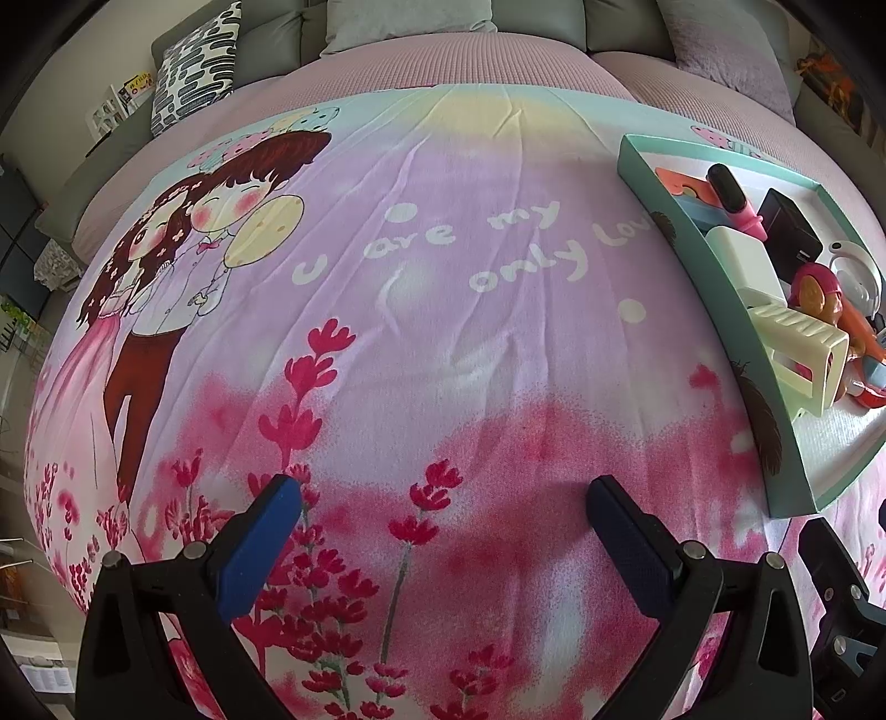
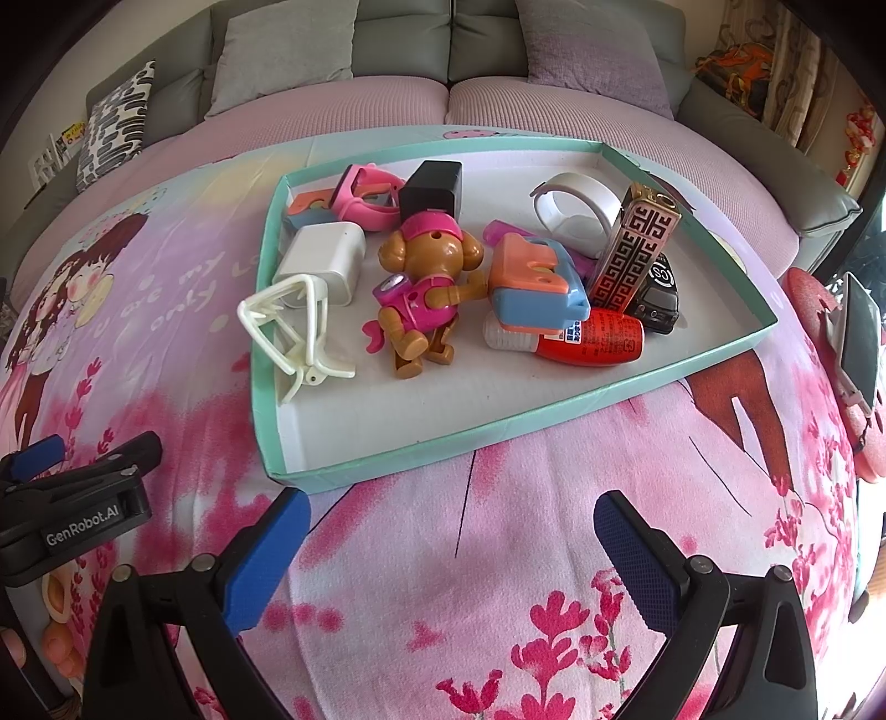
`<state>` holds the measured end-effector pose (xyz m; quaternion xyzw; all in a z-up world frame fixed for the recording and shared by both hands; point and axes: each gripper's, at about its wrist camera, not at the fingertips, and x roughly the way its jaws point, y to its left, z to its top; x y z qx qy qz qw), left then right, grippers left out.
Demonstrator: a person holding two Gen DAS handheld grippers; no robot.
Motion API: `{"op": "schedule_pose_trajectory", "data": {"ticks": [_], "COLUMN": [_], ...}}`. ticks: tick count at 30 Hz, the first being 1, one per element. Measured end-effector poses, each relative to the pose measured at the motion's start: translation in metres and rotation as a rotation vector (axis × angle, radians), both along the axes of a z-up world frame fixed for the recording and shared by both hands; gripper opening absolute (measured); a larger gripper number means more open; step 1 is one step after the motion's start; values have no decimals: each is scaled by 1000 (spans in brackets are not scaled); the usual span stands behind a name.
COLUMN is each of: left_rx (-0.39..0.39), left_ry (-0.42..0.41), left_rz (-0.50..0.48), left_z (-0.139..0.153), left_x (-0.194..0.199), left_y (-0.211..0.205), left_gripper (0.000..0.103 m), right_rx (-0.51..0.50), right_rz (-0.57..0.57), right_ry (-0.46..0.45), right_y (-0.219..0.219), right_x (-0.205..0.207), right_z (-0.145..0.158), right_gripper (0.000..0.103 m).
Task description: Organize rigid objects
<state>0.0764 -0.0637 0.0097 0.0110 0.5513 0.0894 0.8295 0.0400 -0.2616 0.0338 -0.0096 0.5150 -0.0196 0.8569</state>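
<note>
A teal-rimmed shallow box (image 2: 387, 451) lies on the printed cloth and holds several rigid objects: a brown toy dog in pink (image 2: 426, 293), a white charger (image 2: 324, 260), a cream plastic clip (image 2: 288, 332), a red bottle (image 2: 595, 343), a patterned lighter (image 2: 637, 255), a black cube (image 2: 432, 185) and a white tape ring (image 2: 576, 213). My right gripper (image 2: 451, 534) is open and empty, just in front of the box. My left gripper (image 1: 443, 515) is open and empty over bare cloth, left of the box (image 1: 775, 421). It also shows in the right wrist view (image 2: 83, 482).
The cloth covers a pink-sheeted sofa with grey cushions (image 2: 288, 50) and a patterned pillow (image 1: 199, 66) at the back. A phone on a stand (image 2: 858, 332) is at the right edge.
</note>
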Motion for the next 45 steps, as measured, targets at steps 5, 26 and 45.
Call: {"op": "schedule_pose_trajectory", "data": {"ticks": [5, 26, 45], "left_rx": [4, 3, 3], "left_ry": [-1, -1, -1], "left_rz": [-3, -2, -3], "left_z": [1, 1, 1], "left_x": [1, 1, 1], "left_y": [0, 0, 0], "left_gripper": [103, 103, 103], "right_rx": [0, -1, -1], "right_rz": [0, 1, 0], "right_ry": [2, 3, 4], "right_y": [-1, -2, -2], "right_x": [0, -2, -2], "right_z": [0, -1, -2], "right_gripper": [103, 103, 103]}}
